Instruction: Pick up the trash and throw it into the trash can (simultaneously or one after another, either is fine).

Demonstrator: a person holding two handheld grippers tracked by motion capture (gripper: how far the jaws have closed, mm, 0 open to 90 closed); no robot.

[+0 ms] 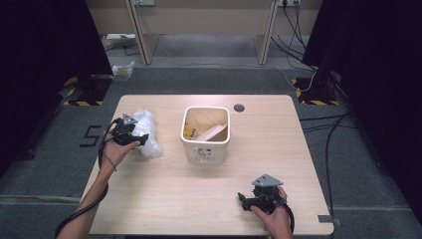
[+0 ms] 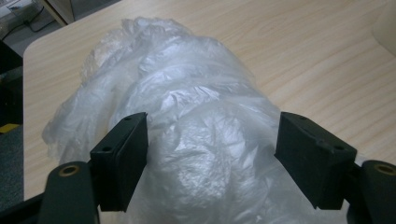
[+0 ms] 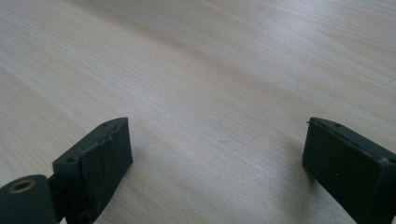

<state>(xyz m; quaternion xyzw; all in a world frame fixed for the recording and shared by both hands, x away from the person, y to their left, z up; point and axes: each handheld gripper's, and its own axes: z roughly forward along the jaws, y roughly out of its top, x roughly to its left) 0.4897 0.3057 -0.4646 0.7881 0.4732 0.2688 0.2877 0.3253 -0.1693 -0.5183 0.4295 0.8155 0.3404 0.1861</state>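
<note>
Table [image 1: 209, 199]: light wood, largest item, mostly bare on the near side. A dark round grommet hole [image 1: 239, 107] sits near its far edge.

Bin [image 1: 206, 133]: small cream waste bin at the middle of the table, upright, unlined. I see a pale flat scrap inside; what it is, I can't tell.

Plastic bag [image 2: 187, 140]: clear, crumpled, lying on the table at the far left, well apart from the bin.

Left claw [image 2: 212, 158]: spread, jaws straddling the near end of the bag, one on each side, not yet pinching it.

Right claw [image 3: 215, 163]: spread, nothing between the jaws, idle over bare table at the near right.

Progress, my judgement: early. Grasp on the bag is lined up but not closed. If the bag is meant for the bin, closing, lifting, carrying over and fitting all remain.
</note>
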